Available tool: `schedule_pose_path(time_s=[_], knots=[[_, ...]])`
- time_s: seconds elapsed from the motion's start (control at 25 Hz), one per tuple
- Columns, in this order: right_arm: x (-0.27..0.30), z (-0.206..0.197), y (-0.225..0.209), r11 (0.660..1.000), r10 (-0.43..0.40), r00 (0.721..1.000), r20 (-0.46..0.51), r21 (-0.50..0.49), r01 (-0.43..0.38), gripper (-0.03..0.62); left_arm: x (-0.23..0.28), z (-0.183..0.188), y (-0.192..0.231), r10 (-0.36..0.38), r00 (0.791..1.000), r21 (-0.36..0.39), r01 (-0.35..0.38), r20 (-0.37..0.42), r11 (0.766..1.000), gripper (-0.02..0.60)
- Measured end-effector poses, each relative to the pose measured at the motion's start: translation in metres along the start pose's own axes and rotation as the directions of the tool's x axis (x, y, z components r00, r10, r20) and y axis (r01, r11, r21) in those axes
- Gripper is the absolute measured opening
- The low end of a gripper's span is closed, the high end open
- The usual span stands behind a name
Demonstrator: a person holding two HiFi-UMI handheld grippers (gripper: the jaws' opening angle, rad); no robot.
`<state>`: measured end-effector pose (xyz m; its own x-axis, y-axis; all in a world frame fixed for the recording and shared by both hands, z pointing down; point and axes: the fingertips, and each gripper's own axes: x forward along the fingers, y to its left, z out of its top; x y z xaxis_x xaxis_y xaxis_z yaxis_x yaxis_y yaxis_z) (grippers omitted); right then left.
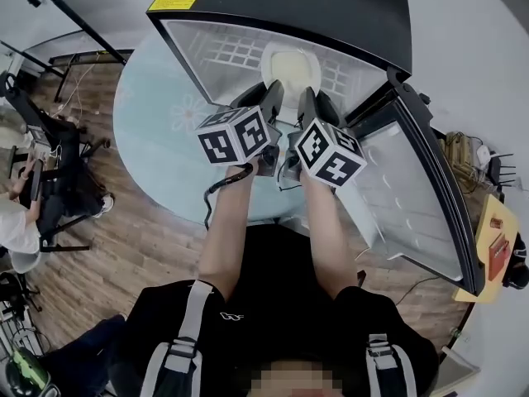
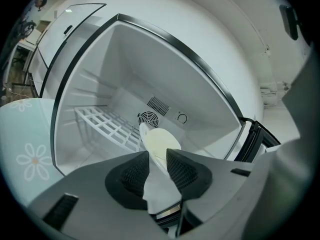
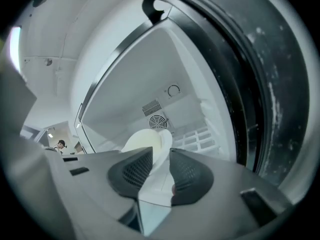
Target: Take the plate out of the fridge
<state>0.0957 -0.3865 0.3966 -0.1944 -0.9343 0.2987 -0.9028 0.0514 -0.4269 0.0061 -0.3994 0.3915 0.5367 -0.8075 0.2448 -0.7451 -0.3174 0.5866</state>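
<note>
A pale cream plate (image 1: 293,69) lies inside the small open fridge (image 1: 281,7), over its white wire shelf (image 1: 223,52). Both grippers reach into the fridge side by side. My left gripper (image 1: 271,98) has the plate's near left rim between its pads. In the left gripper view the plate (image 2: 161,140) runs edge-on into the left gripper (image 2: 157,160), and the pads press on it. My right gripper (image 1: 310,102) holds the near right rim. In the right gripper view the plate (image 3: 144,141) sits pinched in the right gripper (image 3: 161,158).
The fridge door (image 1: 413,188) stands swung open to the right, close beside my right arm. The fridge sits on a round pale-blue table (image 1: 157,114) with a flower print. A fan grille (image 2: 148,119) marks the fridge's back wall. A person (image 1: 16,222) sits at far left.
</note>
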Motion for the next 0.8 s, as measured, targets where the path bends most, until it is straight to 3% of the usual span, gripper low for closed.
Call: schedule_pose_path(time_s=[0.8], knots=[[-0.064, 0.002, 0.015, 0.991, 0.117, 0.993, 0.004, -0.067, -0.116, 0.103, -0.063, -0.016, -0.033, 0.066, 0.993, -0.027, -0.064, 0.097, 0.998, 0.101]])
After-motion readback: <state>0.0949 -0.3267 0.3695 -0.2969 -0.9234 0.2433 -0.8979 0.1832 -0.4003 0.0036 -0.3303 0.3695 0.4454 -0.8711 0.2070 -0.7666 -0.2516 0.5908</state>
